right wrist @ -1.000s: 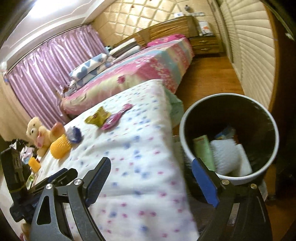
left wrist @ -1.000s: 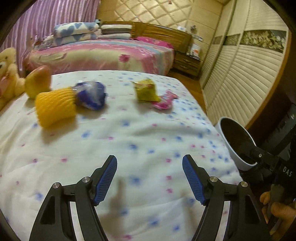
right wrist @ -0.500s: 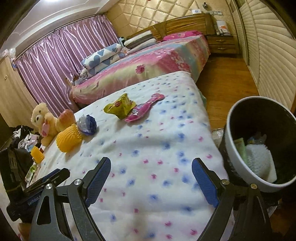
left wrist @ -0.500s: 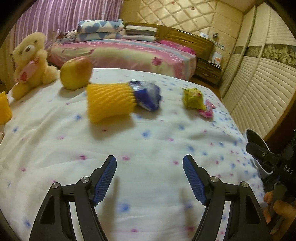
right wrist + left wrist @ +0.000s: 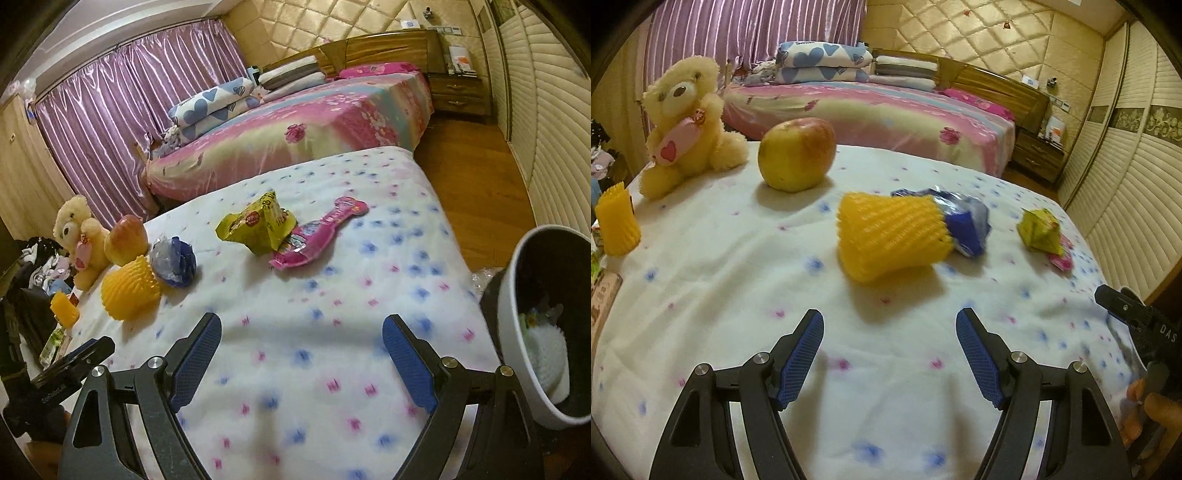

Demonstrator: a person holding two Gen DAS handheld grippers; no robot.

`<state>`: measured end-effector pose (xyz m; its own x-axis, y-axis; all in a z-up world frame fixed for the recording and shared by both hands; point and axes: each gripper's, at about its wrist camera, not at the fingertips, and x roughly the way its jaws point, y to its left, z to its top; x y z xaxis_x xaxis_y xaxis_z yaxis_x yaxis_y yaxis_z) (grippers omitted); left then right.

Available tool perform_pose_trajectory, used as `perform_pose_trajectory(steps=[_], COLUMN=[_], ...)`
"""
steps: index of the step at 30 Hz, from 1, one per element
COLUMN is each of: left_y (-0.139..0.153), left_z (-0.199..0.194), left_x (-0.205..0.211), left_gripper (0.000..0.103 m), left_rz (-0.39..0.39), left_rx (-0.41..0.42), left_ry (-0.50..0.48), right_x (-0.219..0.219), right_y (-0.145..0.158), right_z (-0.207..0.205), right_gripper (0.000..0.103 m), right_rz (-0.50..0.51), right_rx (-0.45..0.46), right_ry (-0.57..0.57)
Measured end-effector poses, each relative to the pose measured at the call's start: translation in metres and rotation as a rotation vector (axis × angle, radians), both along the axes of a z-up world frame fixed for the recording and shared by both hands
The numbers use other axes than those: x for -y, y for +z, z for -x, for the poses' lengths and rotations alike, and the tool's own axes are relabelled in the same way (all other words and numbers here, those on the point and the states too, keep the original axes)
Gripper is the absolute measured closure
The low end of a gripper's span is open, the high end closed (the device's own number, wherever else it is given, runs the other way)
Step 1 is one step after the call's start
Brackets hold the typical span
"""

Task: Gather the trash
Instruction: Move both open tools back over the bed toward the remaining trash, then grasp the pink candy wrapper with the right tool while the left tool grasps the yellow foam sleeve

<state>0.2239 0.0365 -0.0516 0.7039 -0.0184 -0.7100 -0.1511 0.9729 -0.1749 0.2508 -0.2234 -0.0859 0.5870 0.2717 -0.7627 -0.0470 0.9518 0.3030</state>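
Observation:
On the white dotted bed cover lie a yellow foam fruit net (image 5: 890, 236) (image 5: 129, 291), a crumpled blue wrapper (image 5: 967, 225) (image 5: 175, 264) touching it, a yellow-green snack bag (image 5: 1039, 230) (image 5: 258, 225) and a pink wrapper (image 5: 1061, 260) (image 5: 317, 236). My left gripper (image 5: 889, 356) is open and empty, just short of the foam net. My right gripper (image 5: 302, 358) is open and empty over the cover, left of the white trash bin (image 5: 517, 332), which holds some trash.
An apple (image 5: 796, 153), a teddy bear (image 5: 683, 122) and a second yellow foam net (image 5: 617, 221) sit at the cover's far left. A pink bed (image 5: 886, 110) stands behind. Wooden floor (image 5: 476, 184) and slatted wardrobe doors (image 5: 1126, 192) lie to the right.
My left gripper has swung left and closer to the yellow foam net. My right gripper has turned left, away from the bin, which has slid to the right edge of its view.

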Motion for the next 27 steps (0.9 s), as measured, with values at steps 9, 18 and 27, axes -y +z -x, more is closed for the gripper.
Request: perform_pose_trajectory(steps=[9, 18, 27], left_y=[-0.006, -0.016, -0.02], left_z=[-0.035, -0.06, -0.065], left_x=[-0.017, -0.023, -0.014], left_gripper=[0.028, 0.03, 0.087], left_rz=[-0.02, -0.01, -0.012], left_rx=[-0.002, -0.015, -0.028], left_ry=[0.013, 0.003, -0.058], right_x=[-0.02, -0.029, -0.024], right_y=[-0.01, -0.024, -0.023], right_z=[-0.038, -0.072, -0.069], right_gripper=[0.014, 0.031, 0.059], right_rz=[0.03, 0.119, 0.147], right_rx=[-0.016, -0.063, -0.067], right_ry=[0.024, 0.018, 0.019])
